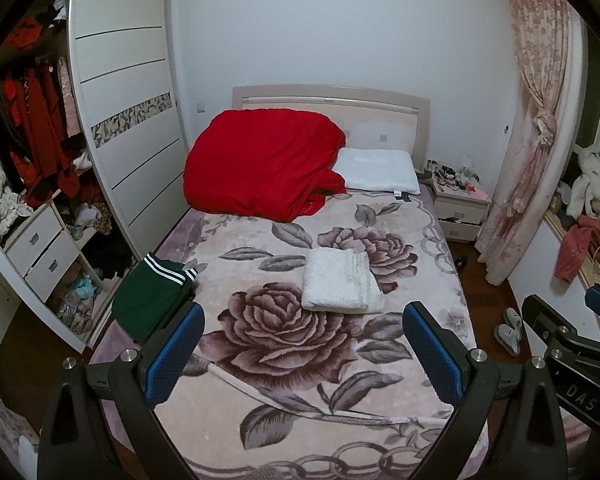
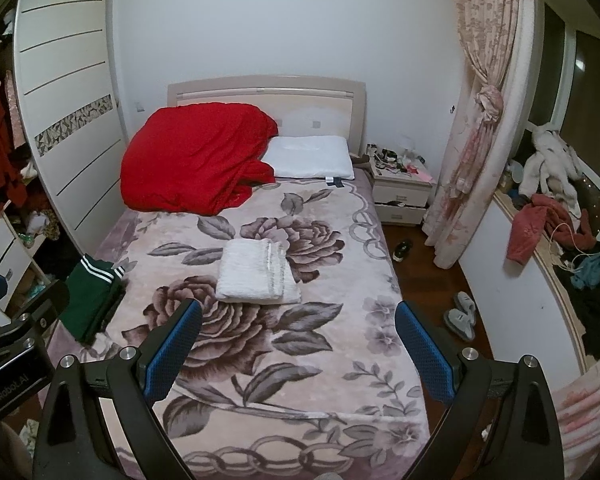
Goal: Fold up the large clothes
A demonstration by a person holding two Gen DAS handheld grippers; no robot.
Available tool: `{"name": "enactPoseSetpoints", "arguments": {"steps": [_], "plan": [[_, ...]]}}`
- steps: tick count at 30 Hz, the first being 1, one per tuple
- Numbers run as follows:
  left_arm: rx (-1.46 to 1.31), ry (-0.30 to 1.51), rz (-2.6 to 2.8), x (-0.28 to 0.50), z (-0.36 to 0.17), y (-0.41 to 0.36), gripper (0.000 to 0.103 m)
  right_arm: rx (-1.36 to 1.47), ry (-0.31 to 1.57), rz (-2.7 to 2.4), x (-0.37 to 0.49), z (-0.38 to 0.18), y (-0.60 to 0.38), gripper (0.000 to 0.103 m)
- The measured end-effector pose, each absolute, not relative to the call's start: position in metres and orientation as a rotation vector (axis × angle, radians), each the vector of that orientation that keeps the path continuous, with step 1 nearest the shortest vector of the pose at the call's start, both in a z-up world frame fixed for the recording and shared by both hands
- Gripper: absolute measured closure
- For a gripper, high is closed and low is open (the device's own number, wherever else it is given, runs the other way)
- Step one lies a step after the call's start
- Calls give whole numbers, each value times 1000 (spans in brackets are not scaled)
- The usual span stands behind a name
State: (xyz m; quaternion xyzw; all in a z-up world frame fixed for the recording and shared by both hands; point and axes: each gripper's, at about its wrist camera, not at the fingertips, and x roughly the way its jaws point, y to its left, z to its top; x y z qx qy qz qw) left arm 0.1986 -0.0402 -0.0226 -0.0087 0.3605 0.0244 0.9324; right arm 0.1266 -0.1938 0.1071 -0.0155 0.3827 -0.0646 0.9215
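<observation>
Two handheld grippers, the left gripper (image 1: pixel 302 354) and the right gripper (image 2: pixel 298 350), hang above the foot of a bed, jaws spread wide and empty. On the floral blanket (image 1: pixel 300 384) beyond lie a folded white garment (image 1: pixel 340 282) at the centre and a folded green garment (image 1: pixel 150 296) at the left edge. A red quilt (image 1: pixel 260 164) and white pillow (image 1: pixel 376 174) rest by the headboard (image 1: pixel 332 100).

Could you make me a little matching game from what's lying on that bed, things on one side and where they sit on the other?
Things:
1. red quilt
2. white pillow
3. white folded cloth
4. green garment

Places:
A. middle of the bed
B. left edge of the bed
C. by the headboard, right side
D. by the headboard, left side

Pairs: 1-D, 2-C, 3-A, 4-B
</observation>
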Motion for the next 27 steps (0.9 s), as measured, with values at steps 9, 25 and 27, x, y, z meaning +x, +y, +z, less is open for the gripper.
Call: {"name": "enactPoseSetpoints", "arguments": {"steps": [9,25,27], "plan": [[-18,733,49,200,-19,-42,2,-29,781,-141,116,105,-192,4],[-33,722,60,201,-14,-38,2,-23,766,-150,106,109,-179,4],[-32,720,62,202,-11,-37,2,-23,763,-155,100,108,-178,4]]}}
